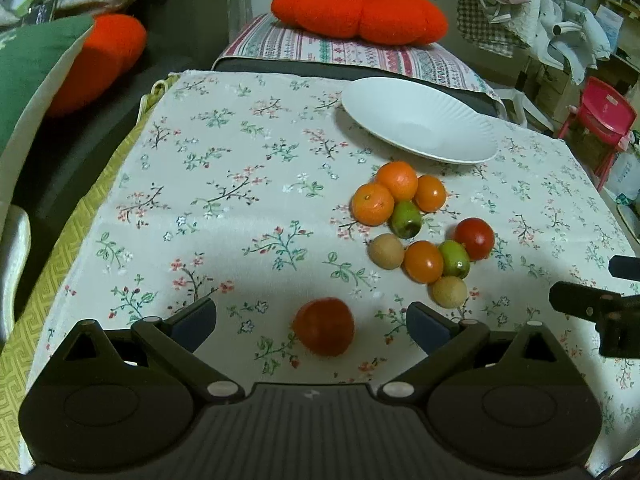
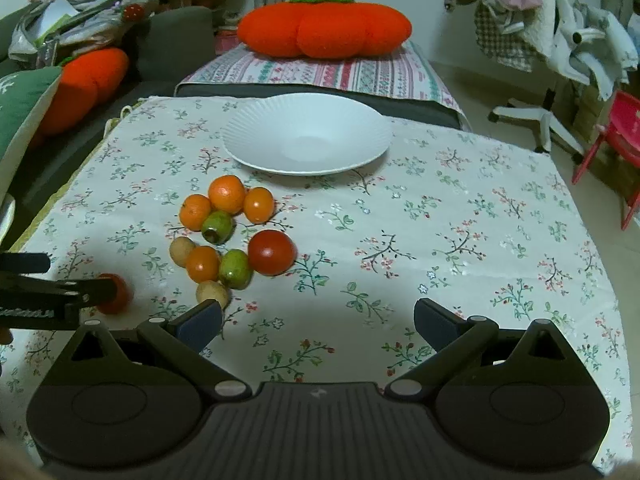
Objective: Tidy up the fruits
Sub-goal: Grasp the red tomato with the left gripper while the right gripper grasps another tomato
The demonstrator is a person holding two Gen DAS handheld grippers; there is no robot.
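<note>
Red fruit [image 2: 116, 294] half behind left gripper [image 1: 312, 324]

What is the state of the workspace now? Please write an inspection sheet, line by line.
Surface: floral tablecloth on the table, yellow cloth showing at its left edge.
Job's things: white plate with no fruit on it; cluster of nine small fruits in front of it, orange, green, tan and one red tomato; one separate red fruit lying apart, nearer the left gripper.
Clutter: nothing seen on the cloth.
Grippers: left gripper open, its fingers on either side of the separate red fruit, not touching; right gripper open, holding nothing.
Cables: nothing seen.
Surroundings: orange plush cushion on a striped cover, hanging laundry, red chair.
</note>
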